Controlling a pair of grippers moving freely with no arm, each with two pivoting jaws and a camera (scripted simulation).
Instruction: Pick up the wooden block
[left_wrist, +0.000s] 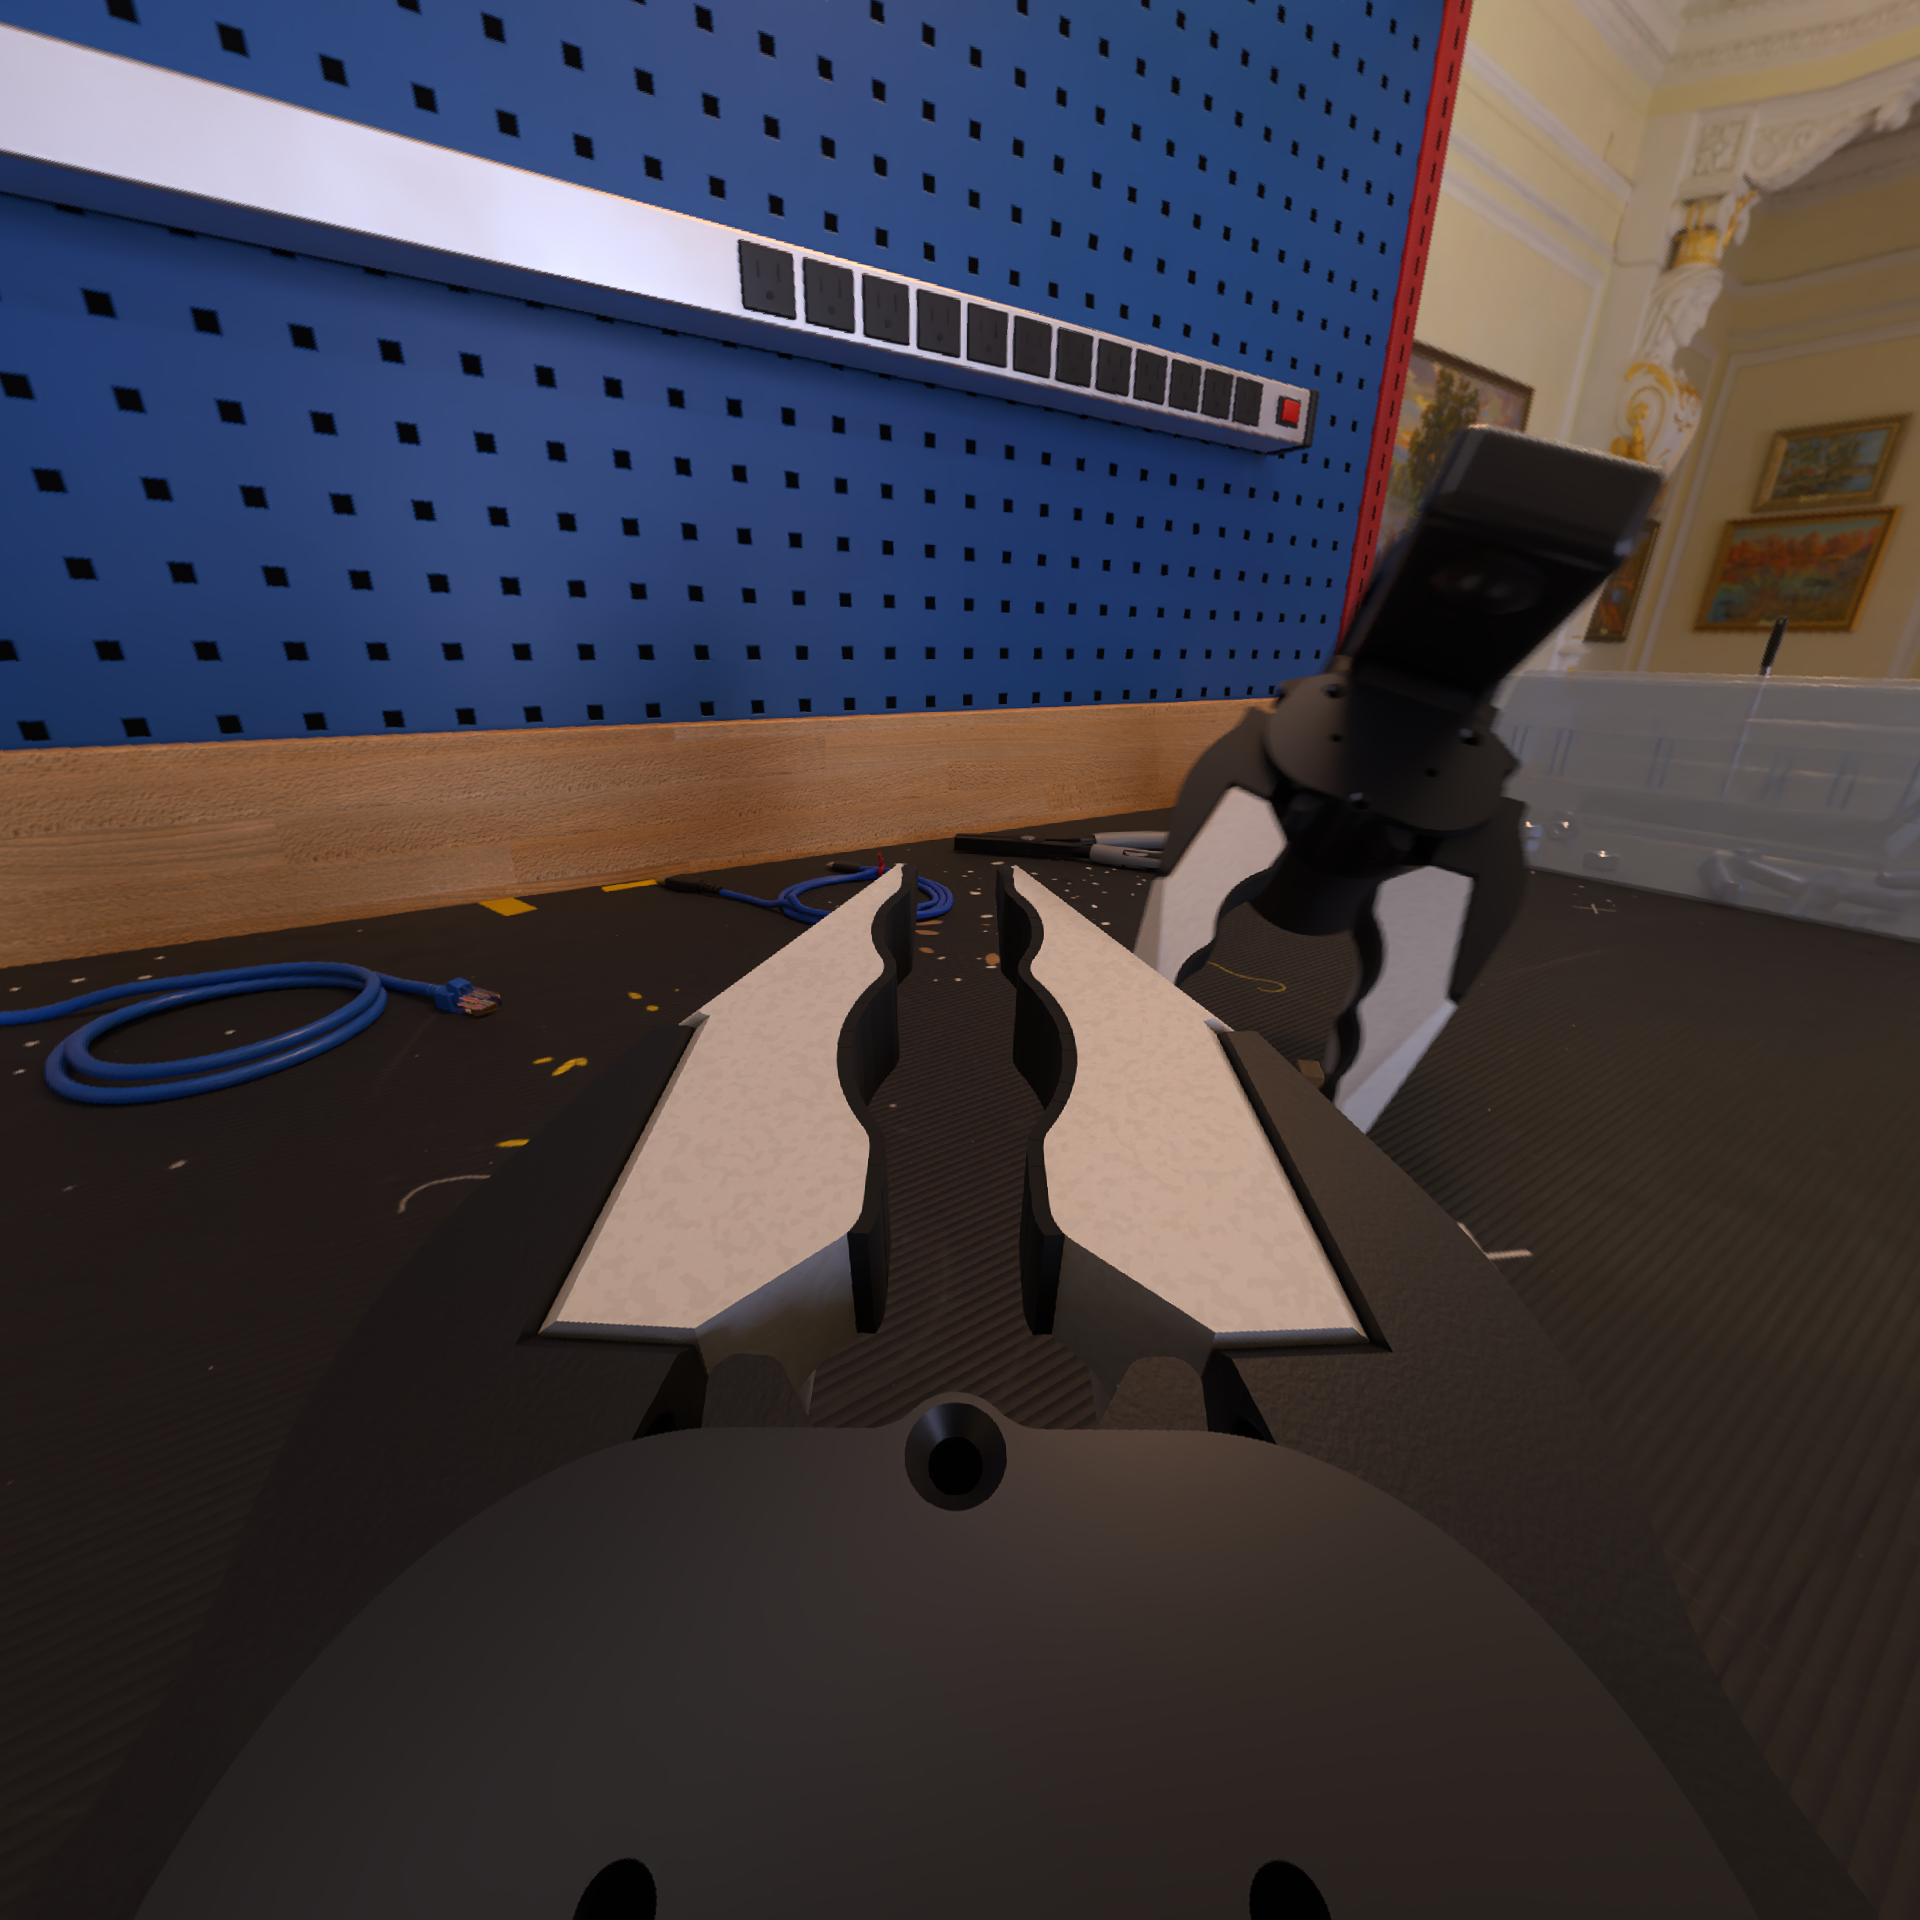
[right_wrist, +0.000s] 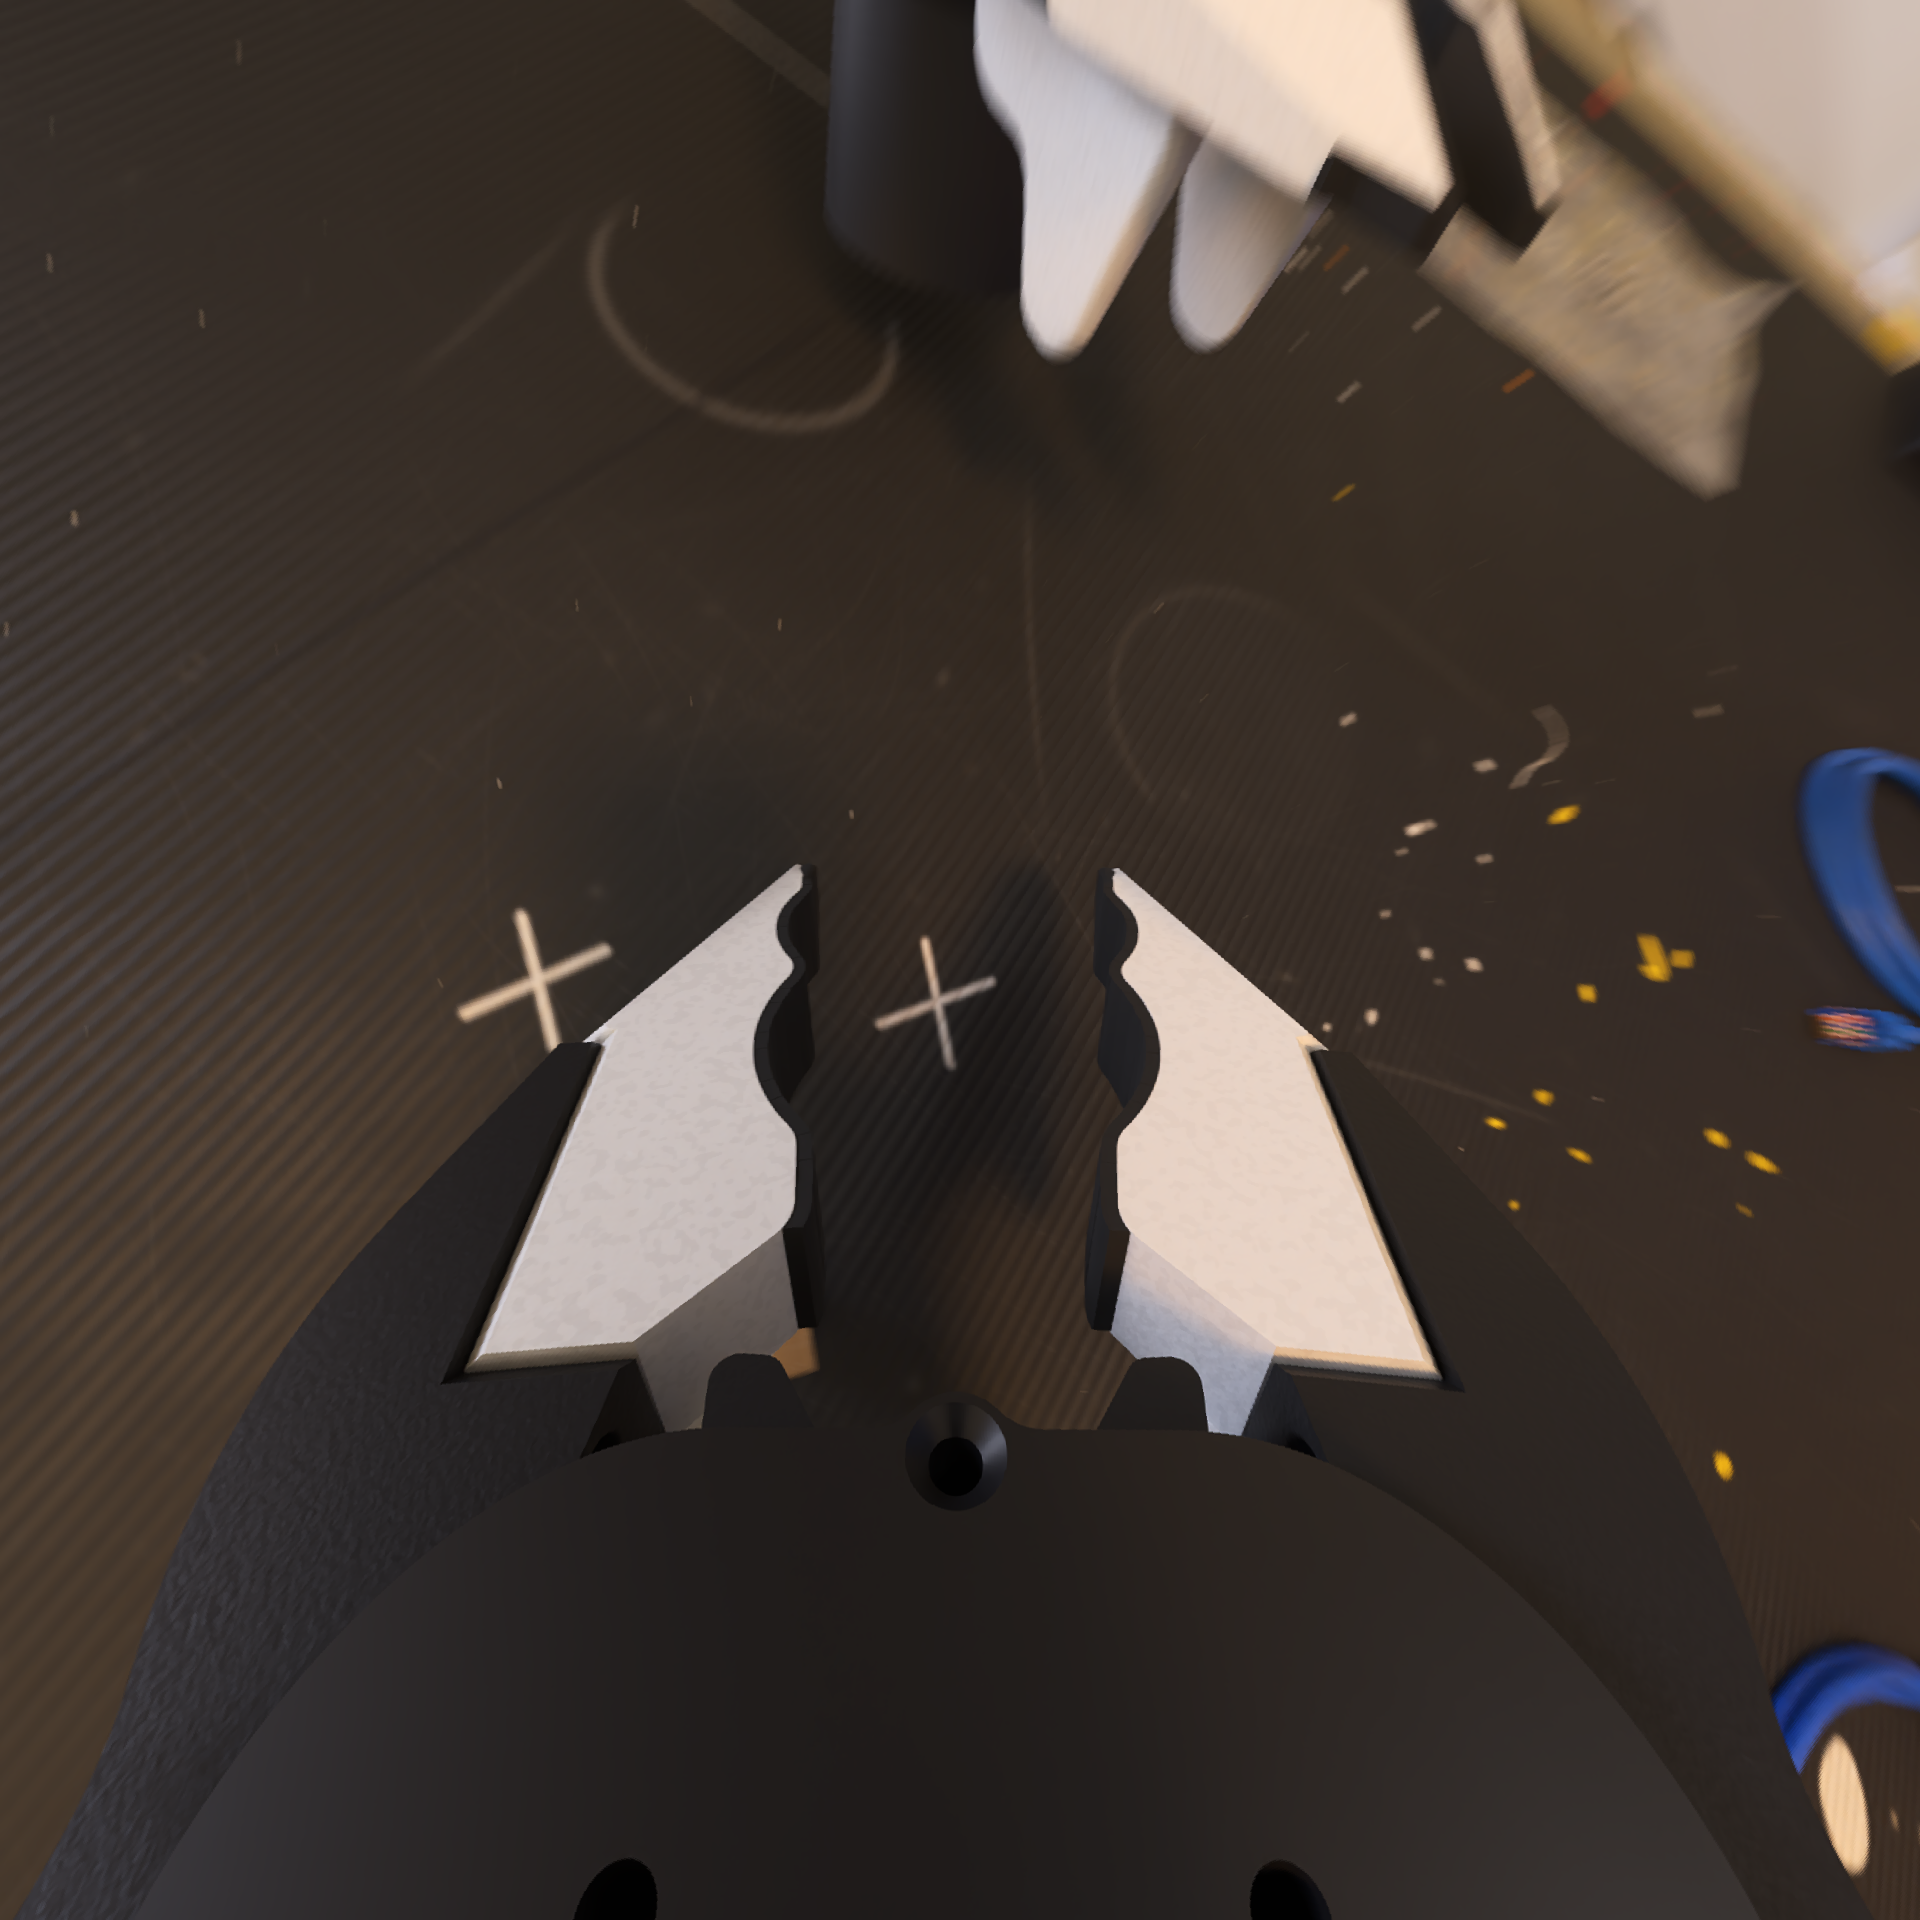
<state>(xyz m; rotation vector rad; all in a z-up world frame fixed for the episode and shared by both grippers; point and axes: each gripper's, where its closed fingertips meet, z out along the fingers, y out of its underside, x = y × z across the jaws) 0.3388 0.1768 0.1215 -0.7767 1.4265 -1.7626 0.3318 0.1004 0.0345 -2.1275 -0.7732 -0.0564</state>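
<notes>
While the left claw (left_wrist: 954, 883) points level along the bench (left_wrist: 312, 1299) toward the blue pegboard (left_wrist: 623, 540), its fingers stand a narrow gap apart with nothing between them. Left of it lies a coiled blue cable (left_wrist: 208, 1029); a second blue cable (left_wrist: 862, 896) lies just past the fingertips. To the right, the right claw (left_wrist: 1392, 1049) points steeply down at the bench. A small tan corner (left_wrist: 1311, 1070) shows beside its lower fingertip; this may be the wooden block, but too little shows to confirm it.

From the right wrist view, the right claw (right_wrist: 956, 878) hangs over the dark bench (right_wrist: 312, 623) with fingers spread wide and empty, a chalk cross (right_wrist: 935, 1000) between them. A sliver of tan (right_wrist: 798, 1353) shows at the base of one finger; whether it is the block cannot be told. The block is otherwise not visible.

Procedure, as judged: locate the block before descending, centre it between the fingers, square the pads to two parallel faces, then clamp.
</notes>
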